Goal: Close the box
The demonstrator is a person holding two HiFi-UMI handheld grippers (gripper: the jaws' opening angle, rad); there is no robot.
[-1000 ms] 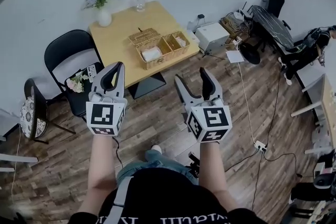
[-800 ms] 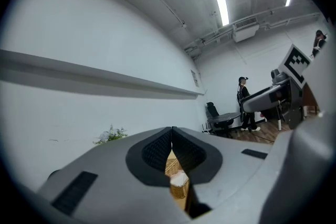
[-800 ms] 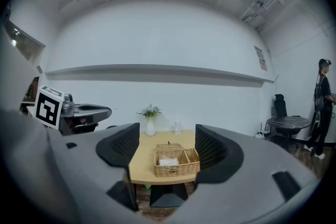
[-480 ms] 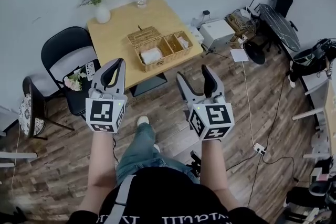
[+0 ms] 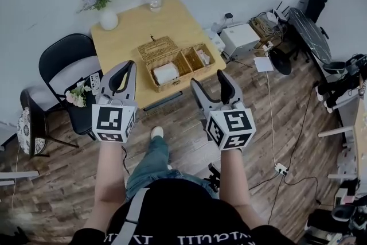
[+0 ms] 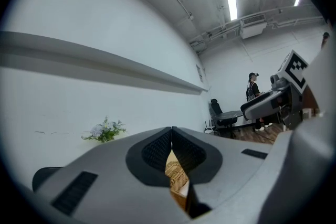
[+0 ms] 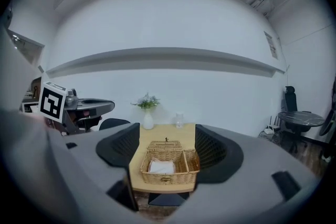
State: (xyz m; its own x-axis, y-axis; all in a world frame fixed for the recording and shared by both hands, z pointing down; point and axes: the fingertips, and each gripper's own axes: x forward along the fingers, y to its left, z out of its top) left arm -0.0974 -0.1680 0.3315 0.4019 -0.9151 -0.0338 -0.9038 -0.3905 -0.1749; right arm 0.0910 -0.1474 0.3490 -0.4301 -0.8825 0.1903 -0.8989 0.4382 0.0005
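Note:
An open wicker box (image 5: 175,66) stands on the wooden table (image 5: 132,23), near its front edge. Its lid (image 5: 157,47) is tipped back behind the left compartment, where a white cloth (image 5: 166,73) lies. My left gripper (image 5: 123,67) is shut and hovers off the table's front left corner. Held open, my right gripper (image 5: 209,82) is just short of the front edge, right of the box. The right gripper view frames the box (image 7: 167,169) and lid (image 7: 165,145) between the spread jaws of my right gripper (image 7: 167,150). My left gripper (image 6: 171,134) shows only a sliver of wicker (image 6: 177,178).
A white vase with flowers (image 5: 107,15) and a glass (image 5: 155,0) stand at the table's back. A black chair (image 5: 66,63) with a small bouquet (image 5: 76,97) sits left of the table. A white case (image 5: 239,40) and cables lie on the floor to the right.
I have stepped closer to the table, so the box sits larger and nearer in the right gripper view. Both grippers keep their states, left shut and right open.

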